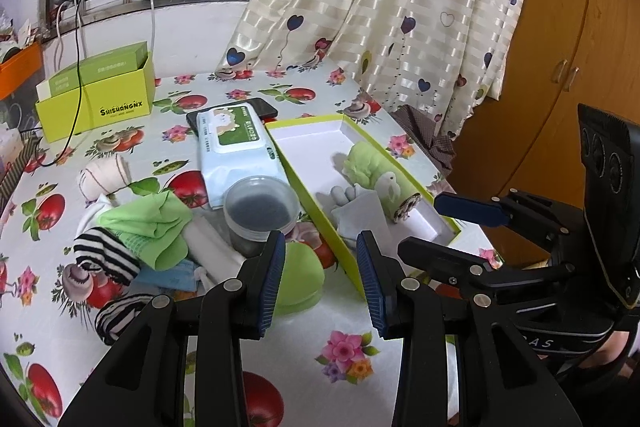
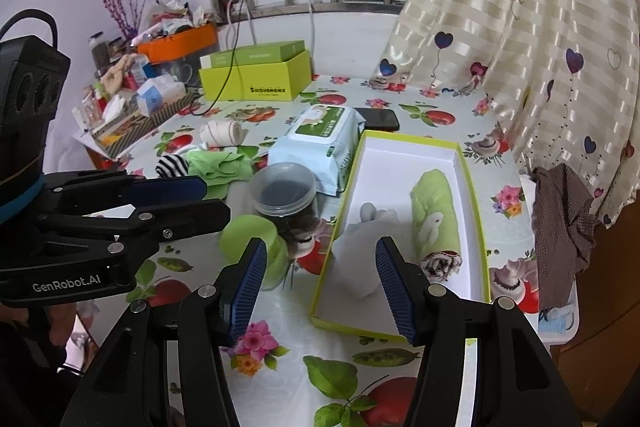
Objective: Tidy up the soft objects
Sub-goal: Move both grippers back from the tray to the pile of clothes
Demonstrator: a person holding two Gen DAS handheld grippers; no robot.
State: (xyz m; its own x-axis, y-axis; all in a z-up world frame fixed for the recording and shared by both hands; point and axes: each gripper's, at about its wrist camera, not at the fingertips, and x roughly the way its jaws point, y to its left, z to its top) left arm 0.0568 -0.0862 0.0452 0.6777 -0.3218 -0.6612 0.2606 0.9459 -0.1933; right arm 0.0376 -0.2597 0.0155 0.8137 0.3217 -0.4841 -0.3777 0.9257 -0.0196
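Observation:
A shallow lime box (image 1: pixel 312 147) (image 2: pixel 400 167) with a white inside lies open on the flowered tablecloth. In it lie a rolled green towel (image 1: pixel 380 175) (image 2: pixel 434 215) and a folded grey-white sock (image 1: pixel 360 211) (image 2: pixel 360 251). Left of the box is a heap of a green cloth (image 1: pixel 152 223) (image 2: pixel 220 167), a striped sock (image 1: pixel 104 255) (image 2: pixel 172 165) and a rolled white sock (image 1: pixel 104 175) (image 2: pixel 220 133). My left gripper (image 1: pixel 322 287) (image 2: pixel 208 201) hovers open and empty near the box's near corner. My right gripper (image 2: pixel 322 287) (image 1: pixel 444 231) is open and empty over the box's near end.
A clear plastic jar (image 1: pixel 260 211) (image 2: pixel 284 195), a round lime object (image 1: pixel 304 275) (image 2: pixel 252 239), a wipes pack (image 1: pixel 236 151) and a phone (image 2: pixel 378 119) sit beside the box. A tall lime carton (image 1: pixel 100 103) stands at the back. A curtain (image 2: pixel 520 47) and brown checked cloth (image 2: pixel 560 227) hang at the right edge.

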